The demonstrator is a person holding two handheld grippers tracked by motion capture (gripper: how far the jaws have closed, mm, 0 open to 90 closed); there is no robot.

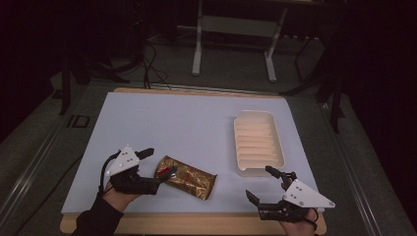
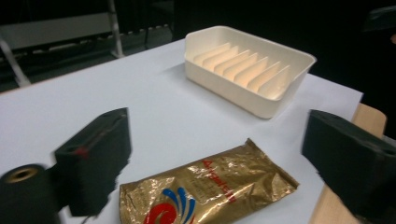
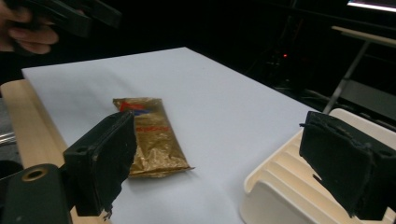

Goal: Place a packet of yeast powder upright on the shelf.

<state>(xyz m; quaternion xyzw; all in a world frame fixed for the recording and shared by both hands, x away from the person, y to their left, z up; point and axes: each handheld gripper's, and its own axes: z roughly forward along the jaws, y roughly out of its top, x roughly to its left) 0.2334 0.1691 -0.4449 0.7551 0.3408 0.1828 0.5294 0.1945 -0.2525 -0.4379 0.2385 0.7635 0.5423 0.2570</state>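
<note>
Both sets of jaws are spread wide with nothing between them. The left gripper [image 1: 156,165] sits right at the near-left end of the gold packet [image 1: 187,177], jaws straddling that end. Can't tell from above whether they actually touch it. The left gripper view clears things up a bit: the packet [image 2: 205,189] lies flat on the table [image 2: 154,107] between and below the jaws, with a red and blue logo facing up, though its near end is cut off at the bottom edge.

The right gripper [image 1: 263,183] hovers over the table's near-right corner, just in front of the cream ribbed tray [image 1: 258,141]. Its own view puts the tray [image 3: 285,182] right under the right-hand jaw, mostly cropped, and the packet [image 3: 152,137] farther off on the white cover, partly hidden behind the left-hand jaw. The print on the packet is too blurry to read anywhere. The other hand [image 3: 28,35] peeks in at the top left corner there.
</note>
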